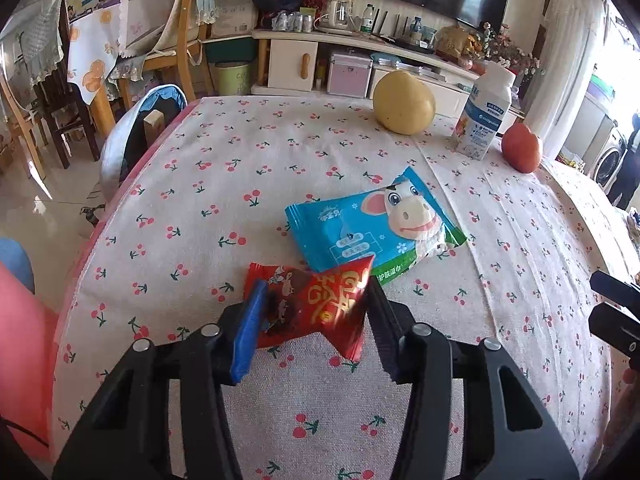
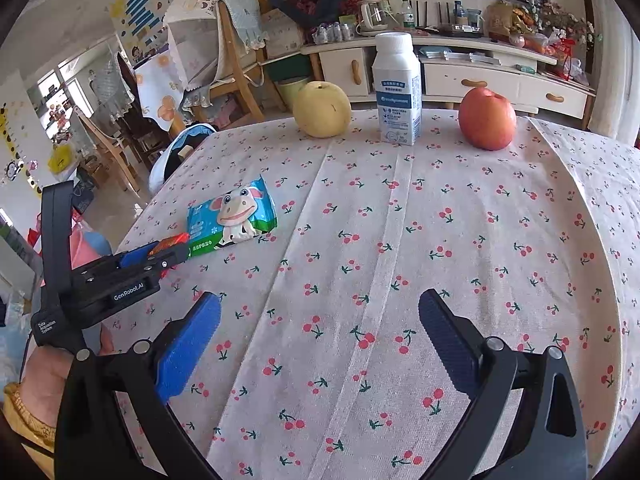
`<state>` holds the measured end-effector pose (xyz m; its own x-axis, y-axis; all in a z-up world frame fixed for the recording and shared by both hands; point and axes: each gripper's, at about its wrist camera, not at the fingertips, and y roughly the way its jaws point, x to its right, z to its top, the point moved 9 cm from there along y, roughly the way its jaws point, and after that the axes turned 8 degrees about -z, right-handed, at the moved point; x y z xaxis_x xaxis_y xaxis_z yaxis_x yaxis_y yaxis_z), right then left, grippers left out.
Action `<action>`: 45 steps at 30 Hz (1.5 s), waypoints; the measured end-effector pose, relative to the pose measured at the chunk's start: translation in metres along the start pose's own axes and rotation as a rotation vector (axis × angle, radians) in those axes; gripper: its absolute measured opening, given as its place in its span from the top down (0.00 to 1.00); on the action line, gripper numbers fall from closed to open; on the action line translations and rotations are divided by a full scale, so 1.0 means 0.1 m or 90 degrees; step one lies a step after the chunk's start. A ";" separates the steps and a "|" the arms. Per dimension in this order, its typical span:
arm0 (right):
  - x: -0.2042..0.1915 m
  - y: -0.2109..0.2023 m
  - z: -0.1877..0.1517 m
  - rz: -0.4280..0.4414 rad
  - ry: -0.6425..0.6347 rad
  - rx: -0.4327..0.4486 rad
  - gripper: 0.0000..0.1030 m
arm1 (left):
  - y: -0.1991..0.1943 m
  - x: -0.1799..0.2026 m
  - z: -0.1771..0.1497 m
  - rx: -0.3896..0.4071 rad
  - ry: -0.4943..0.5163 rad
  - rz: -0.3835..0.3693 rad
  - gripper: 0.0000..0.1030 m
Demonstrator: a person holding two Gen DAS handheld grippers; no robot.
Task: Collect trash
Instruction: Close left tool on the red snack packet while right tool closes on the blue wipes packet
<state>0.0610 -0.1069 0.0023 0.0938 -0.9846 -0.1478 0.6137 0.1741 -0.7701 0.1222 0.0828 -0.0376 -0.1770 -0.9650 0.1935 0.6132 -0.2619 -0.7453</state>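
A red snack wrapper [image 1: 316, 304] lies crumpled at the near part of the cherry-print table [image 1: 224, 168]. My left gripper [image 1: 316, 292] is shut on it, one pad against each end of the wrapper. From the right wrist view the left gripper [image 2: 160, 254] shows at the left with a bit of the red wrapper [image 2: 172, 242] at its tips. A blue wet-wipes pack [image 1: 376, 220] with a cartoon cow lies flat just beyond it. My right gripper [image 2: 320, 300] is open over bare cloth, nothing between its fingers.
At the table's far side stand a yellow pear [image 2: 322, 110], a white milk carton [image 2: 398, 92] and a red apple [image 2: 487, 118]. A chair with a silver-blue bag [image 1: 136, 136] sits off the left edge. A hand [image 2: 44, 368] holds the left gripper.
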 end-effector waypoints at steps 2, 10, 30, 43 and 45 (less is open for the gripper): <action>-0.02 0.02 -0.03 0.006 0.001 -0.006 0.05 | 0.01 0.01 -0.02 0.000 0.004 0.000 0.52; -0.12 0.11 -0.10 0.016 -0.014 -0.022 0.05 | -0.05 -0.02 0.01 0.009 -0.008 -0.014 0.56; -0.36 0.31 -0.26 0.032 -0.026 -0.045 0.05 | -0.37 -0.28 0.12 0.051 -0.112 -0.089 0.67; -0.73 0.49 0.10 0.039 -0.033 -0.011 0.05 | -0.51 -0.61 0.14 0.062 -0.213 -0.125 0.70; -0.82 0.57 0.19 0.042 -0.044 -0.007 0.05 | -0.54 -0.63 0.15 0.065 -0.217 -0.128 0.70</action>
<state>0.1030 -0.0162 -0.0172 0.1874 -0.9699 -0.1557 0.5963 0.2382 -0.7666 0.1116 0.1575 0.0001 -0.0457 -0.8393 0.5418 0.6690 -0.4285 -0.6074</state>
